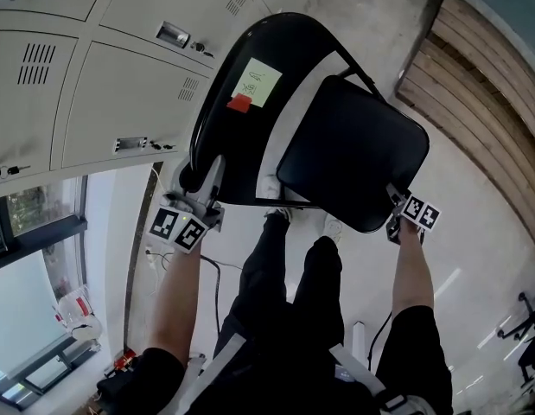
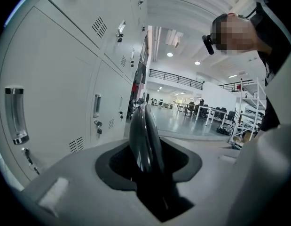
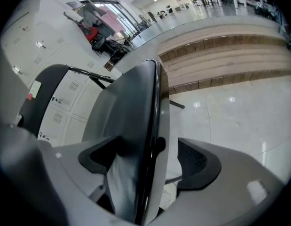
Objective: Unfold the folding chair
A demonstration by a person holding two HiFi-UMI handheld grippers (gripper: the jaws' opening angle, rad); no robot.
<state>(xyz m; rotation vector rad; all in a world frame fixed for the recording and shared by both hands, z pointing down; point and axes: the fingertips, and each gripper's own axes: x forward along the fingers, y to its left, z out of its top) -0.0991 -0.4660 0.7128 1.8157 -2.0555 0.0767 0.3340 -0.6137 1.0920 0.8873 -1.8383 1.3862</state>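
Left gripper (image 1: pixel 205 180) clamps the black metal folding chair (image 1: pixel 353 150) by its backrest (image 1: pixel 250 119). The seat edge (image 1: pixel 379 219) sits loose between the parted jaws of the right gripper (image 1: pixel 397 201). Both forearms (image 1: pixel 176 292) are outstretched.

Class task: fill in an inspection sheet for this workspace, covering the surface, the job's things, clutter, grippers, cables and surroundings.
Surface: pale glossy floor; no table seen.
Job's things: black folding chair, its seat angled away from the backrest.
Clutter: yellow note and red tag stuck on the backrest.
Grippers: left gripper, jaws closed on the backrest's edge; right gripper, jaws open, with the seat's edge between them.
Cables: dark cable on the floor beside the person's legs.
Surroundings: grey lockers, wooden steps, window.
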